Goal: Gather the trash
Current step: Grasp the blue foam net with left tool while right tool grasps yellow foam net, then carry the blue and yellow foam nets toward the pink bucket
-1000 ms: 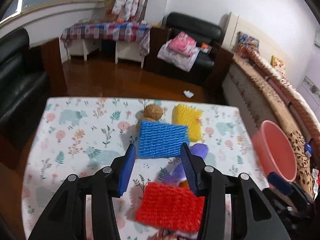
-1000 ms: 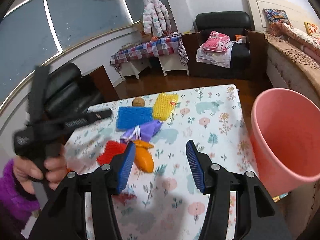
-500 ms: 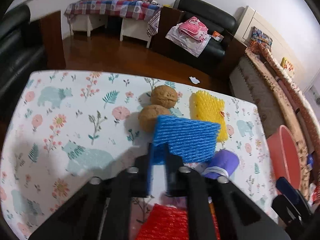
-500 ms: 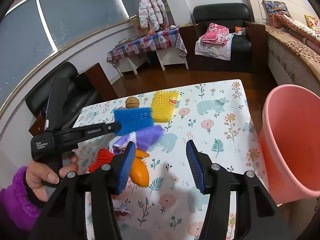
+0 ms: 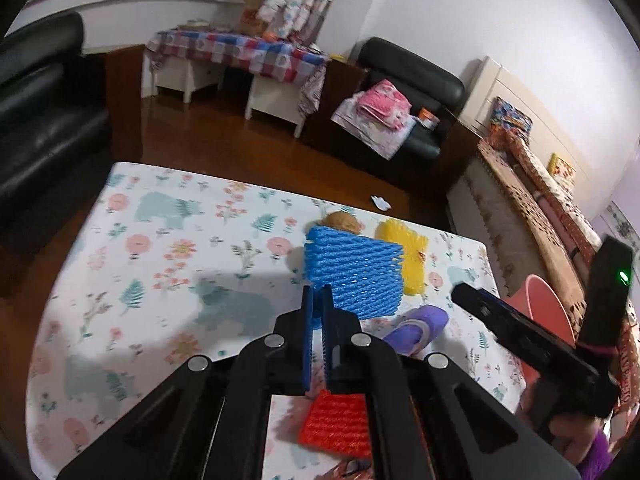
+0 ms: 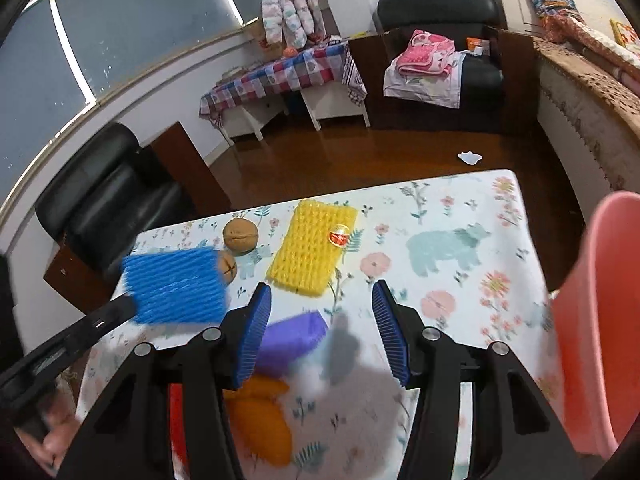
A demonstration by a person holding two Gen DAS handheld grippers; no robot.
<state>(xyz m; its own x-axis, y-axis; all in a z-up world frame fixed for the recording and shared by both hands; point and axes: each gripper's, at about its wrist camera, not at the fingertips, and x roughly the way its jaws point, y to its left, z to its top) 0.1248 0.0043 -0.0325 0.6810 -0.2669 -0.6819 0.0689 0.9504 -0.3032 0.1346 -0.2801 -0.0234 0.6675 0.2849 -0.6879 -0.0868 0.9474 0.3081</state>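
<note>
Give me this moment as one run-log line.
left gripper: shut on blue foam net, lifted off table | right gripper: open, holding nothing | pink bin: at table's right edge | step: carry to bin

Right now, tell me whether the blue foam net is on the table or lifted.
Lifted: the left gripper is shut on the blue foam net, which hangs above the table.

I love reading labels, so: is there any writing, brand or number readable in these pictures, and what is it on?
None can be read.
Red and gold sticker on the yellow foam net: print too small.
Pale marking on the right gripper body: blurred.
Orange box on the black armchair: too small.
</note>
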